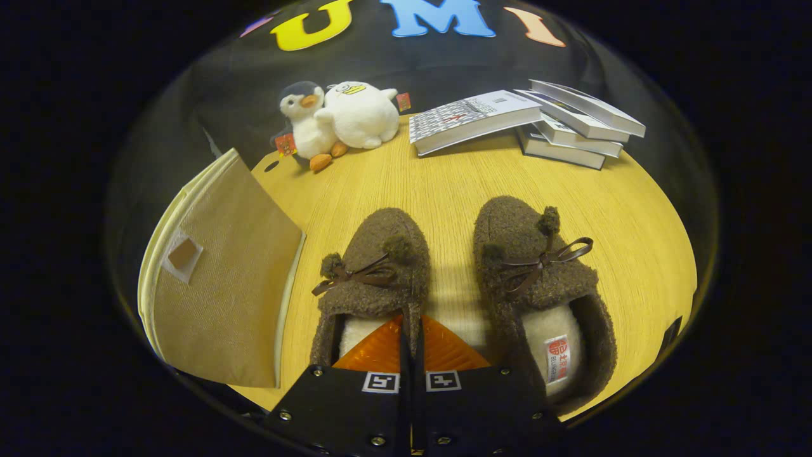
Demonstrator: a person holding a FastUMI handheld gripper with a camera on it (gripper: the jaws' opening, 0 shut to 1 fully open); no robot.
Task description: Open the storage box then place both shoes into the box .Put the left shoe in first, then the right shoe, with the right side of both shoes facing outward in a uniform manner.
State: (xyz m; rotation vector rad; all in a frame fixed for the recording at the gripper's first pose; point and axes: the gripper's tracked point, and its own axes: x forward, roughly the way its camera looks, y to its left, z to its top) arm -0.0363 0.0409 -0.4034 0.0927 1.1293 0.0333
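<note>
Gripper fingers are pinched together on the inner side wall of the left shoe, at the collar. One finger sits inside the opening, the other outside it, with the fuzzy edge clamped between them.

Two shoes: brown fleece slippers with cream lining, toes pointing away from the gripper, side by side on the wooden table, a strip of bare wood between them. Each has a brown ribbon bow with pompoms. The right shoe has a sewn tag on its insole; there is red print on it, too small to read.

One storage box: beige fabric, lying left of the left shoe, lid shut as far as I can tell. A small tab or window patch sits on its face. Its near corner is cut off.

Two plush toys at the back: a grey and white penguin and a white round duck-like one, touching. Both have red hang tags, text unreadable.

Stack of books at the back right, about five, with one leaning off the pile. Cover text not legible.

The left shoe's heel is hidden behind the gripper body.
</note>
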